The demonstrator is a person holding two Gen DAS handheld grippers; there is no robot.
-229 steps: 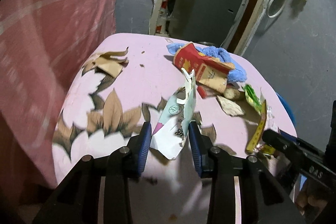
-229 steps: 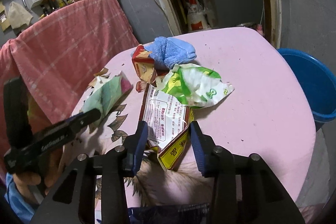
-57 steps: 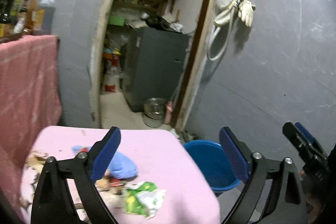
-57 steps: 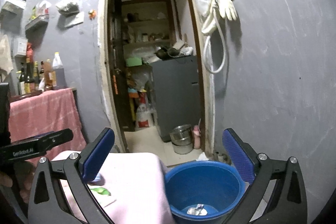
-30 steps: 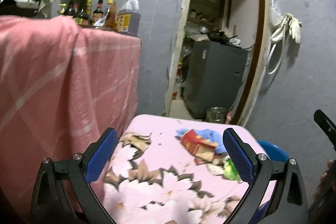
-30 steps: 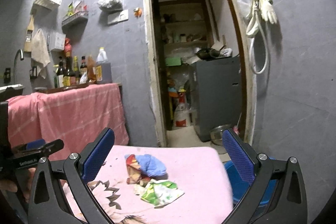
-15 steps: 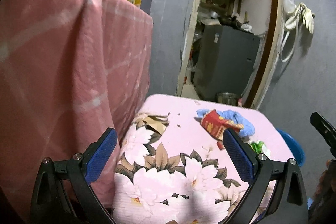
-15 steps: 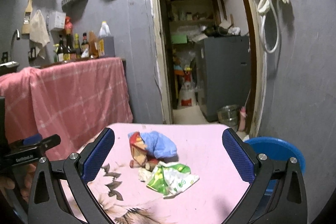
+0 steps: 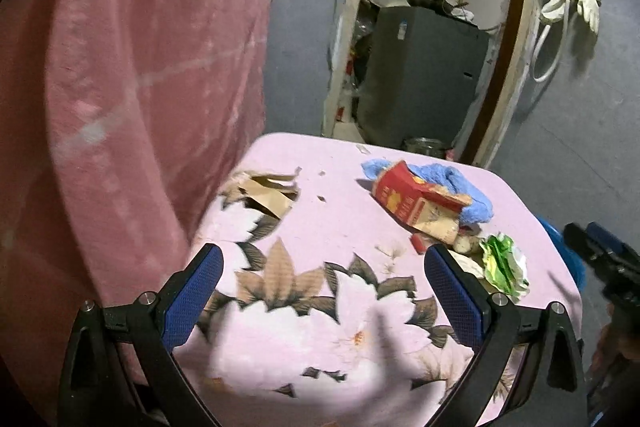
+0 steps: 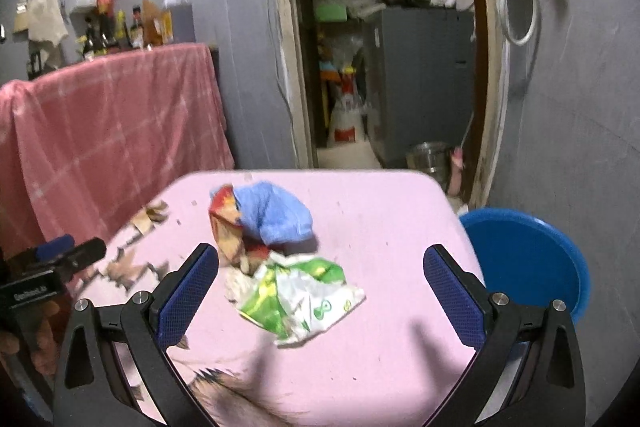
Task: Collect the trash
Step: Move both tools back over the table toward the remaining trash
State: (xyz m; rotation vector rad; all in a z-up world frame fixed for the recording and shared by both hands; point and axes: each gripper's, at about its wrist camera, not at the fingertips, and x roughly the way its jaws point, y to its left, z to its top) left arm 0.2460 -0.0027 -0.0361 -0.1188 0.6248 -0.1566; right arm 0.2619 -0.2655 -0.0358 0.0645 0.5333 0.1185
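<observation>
Several pieces of trash remain on the pink table (image 10: 380,367): a green wrapper (image 10: 300,297), a red carton (image 9: 416,203) against a blue cloth (image 10: 274,213), torn cardboard (image 9: 266,193) far left. Beside the table's right edge stands the blue bucket (image 10: 524,259). Both the left claw (image 9: 324,291) and right claw (image 10: 320,295) gape wide, empty, above the table.

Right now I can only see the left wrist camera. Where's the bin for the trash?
Observer: A blue tub stands just past the right edge of the table, lower than the tabletop.
Operator: Is my other hand-held gripper holding something?
Observer: No. The right hand-held gripper is wide open and empty, and the green wrapper lies on the table right in front of it.
</observation>
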